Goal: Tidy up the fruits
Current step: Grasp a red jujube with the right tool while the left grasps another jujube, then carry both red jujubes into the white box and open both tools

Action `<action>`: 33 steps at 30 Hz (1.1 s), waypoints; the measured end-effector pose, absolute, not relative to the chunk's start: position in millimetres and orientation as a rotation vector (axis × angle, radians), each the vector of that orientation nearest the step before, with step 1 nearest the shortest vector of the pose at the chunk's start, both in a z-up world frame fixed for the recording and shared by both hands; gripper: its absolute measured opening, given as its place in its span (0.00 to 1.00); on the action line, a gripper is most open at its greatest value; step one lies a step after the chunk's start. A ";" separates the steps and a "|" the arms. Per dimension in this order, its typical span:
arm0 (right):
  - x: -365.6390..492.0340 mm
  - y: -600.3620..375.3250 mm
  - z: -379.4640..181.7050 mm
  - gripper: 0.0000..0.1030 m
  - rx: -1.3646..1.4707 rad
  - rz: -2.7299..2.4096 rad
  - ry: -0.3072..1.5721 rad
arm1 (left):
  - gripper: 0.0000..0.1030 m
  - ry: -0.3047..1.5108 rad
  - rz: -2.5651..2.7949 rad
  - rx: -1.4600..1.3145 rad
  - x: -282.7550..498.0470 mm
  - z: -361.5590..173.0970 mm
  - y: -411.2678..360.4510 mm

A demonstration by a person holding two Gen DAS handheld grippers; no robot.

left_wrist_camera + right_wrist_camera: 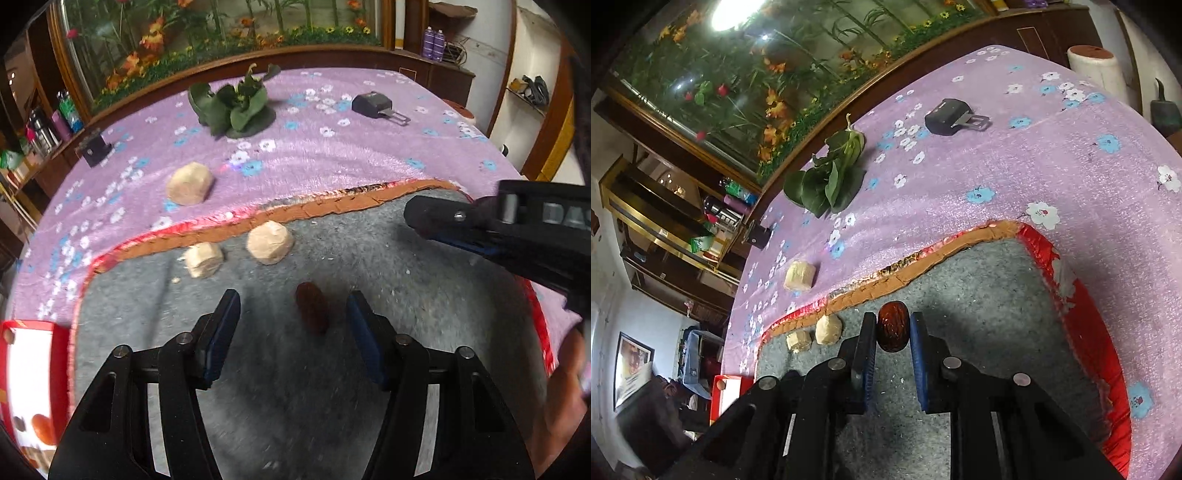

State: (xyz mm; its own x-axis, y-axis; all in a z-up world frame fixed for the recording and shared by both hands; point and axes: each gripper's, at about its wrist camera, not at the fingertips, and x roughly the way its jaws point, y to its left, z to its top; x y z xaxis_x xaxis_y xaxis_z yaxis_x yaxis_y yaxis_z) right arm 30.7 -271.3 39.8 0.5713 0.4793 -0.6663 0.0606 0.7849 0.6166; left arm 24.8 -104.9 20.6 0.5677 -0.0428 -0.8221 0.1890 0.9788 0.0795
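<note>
A dark red date (312,308) lies on the grey felt mat (332,369), between the tips of my open left gripper (293,317), touching neither finger. My right gripper (892,332) is shut on a second glossy red-brown date (892,326), held above the mat (979,332). The right gripper also shows in the left wrist view (417,216) at the right, above the mat. Two beige peeled chunks (204,259) (269,242) sit at the mat's far edge, and a third (189,183) lies on the purple cloth.
A purple flowered cloth (332,155) covers the table. Leafy greens (232,105), a black buckle (376,107) and a small black block (94,147) lie at the back. A red and white box (31,373) stands at the left. The mat has a red and orange rim (1082,314).
</note>
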 end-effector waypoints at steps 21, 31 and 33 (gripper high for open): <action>4.0 -212.3 66.0 0.17 0.402 0.443 0.771 | 0.15 0.603 0.066 0.156 -65.8 102.4 -32.0; -20.7 -172.1 72.6 0.17 0.203 0.501 0.659 | 0.15 0.535 0.117 0.118 -95.8 124.7 -1.1; -19.2 -172.0 70.0 0.17 0.191 0.487 0.660 | 0.15 0.537 0.120 0.111 -98.2 125.5 2.7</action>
State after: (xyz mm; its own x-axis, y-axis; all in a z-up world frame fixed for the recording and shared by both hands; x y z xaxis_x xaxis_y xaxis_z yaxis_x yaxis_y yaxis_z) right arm -19.2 -172.0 70.0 0.6832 0.4908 -0.5407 -0.3721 0.8711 0.3205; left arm -98.2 2.8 125.5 0.8527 0.1427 -0.5026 -0.0847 0.9870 0.1365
